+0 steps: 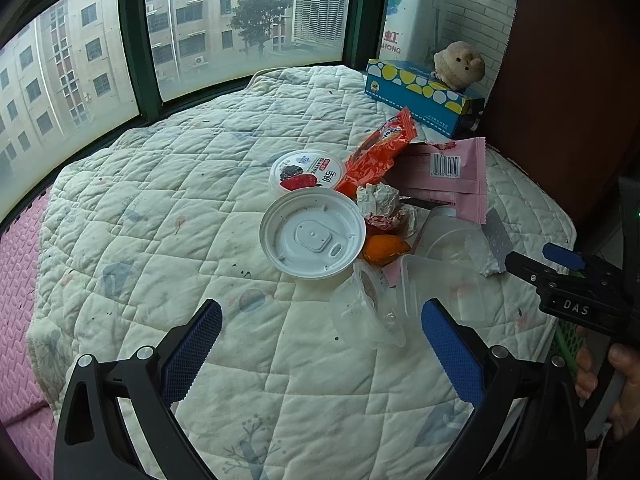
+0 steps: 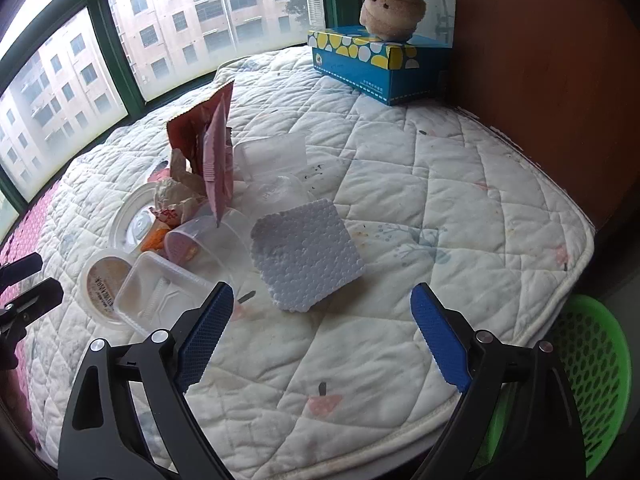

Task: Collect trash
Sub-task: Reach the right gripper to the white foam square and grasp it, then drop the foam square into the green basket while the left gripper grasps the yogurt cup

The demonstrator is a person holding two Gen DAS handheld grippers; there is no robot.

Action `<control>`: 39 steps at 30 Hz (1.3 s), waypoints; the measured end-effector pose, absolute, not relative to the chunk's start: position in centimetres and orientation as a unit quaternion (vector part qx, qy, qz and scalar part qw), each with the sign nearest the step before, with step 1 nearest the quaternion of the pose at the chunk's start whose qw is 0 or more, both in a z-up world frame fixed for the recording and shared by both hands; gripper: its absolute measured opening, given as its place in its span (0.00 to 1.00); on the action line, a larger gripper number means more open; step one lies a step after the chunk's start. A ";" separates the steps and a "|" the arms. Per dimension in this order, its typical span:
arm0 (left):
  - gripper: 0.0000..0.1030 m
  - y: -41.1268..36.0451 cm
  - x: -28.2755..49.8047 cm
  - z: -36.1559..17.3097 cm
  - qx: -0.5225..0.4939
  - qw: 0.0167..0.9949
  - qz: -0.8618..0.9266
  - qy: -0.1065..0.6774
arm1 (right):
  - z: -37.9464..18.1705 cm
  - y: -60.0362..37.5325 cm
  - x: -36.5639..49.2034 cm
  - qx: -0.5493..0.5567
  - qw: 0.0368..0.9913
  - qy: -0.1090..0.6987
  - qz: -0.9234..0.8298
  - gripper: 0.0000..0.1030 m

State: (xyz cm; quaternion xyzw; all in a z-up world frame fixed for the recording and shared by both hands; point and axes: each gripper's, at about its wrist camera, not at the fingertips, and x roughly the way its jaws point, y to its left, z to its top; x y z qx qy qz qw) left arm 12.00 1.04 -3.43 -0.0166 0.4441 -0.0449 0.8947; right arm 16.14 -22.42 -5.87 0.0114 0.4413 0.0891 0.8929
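Both claws hang spread wide and empty over the quilted pad (image 2: 460,184). Just ahead of the right gripper (image 2: 322,334) lies the foam piece (image 2: 306,254), with clear tubs to its left. Ahead of the left gripper (image 1: 320,346) sit a clear cup (image 1: 366,312) and white lid (image 1: 312,236)

Bare quilt (image 2: 460,184) right of foam slab (image 2: 306,256): open passage. Trash heap (image 1: 380,216) blocking centre. Tissue box (image 2: 380,66) against far wall. Green basket (image 2: 592,364) off near-right edge.
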 end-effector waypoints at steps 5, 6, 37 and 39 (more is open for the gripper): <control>0.93 0.6 12.8 -4.1 -0.014 0.890 -0.063 0.451 | -7.0 -21.9 17.6 -0.015 0.887 0.449 0.106 0.85; 0.93 0.5 13.0 -4.3 -0.012 0.889 -0.065 0.453 | -7.2 -21.8 17.8 -0.020 0.886 0.450 0.108 0.84; 0.19 0.4 13.3 -4.5 -0.016 0.881 -0.096 0.463 | -4.1 -24.4 13.0 0.025 0.901 0.422 0.093 0.68; 0.19 0.5 12.7 -3.7 -0.014 0.886 -0.098 0.454 | -3.8 -25.1 12.1 0.032 0.903 0.420 0.087 0.68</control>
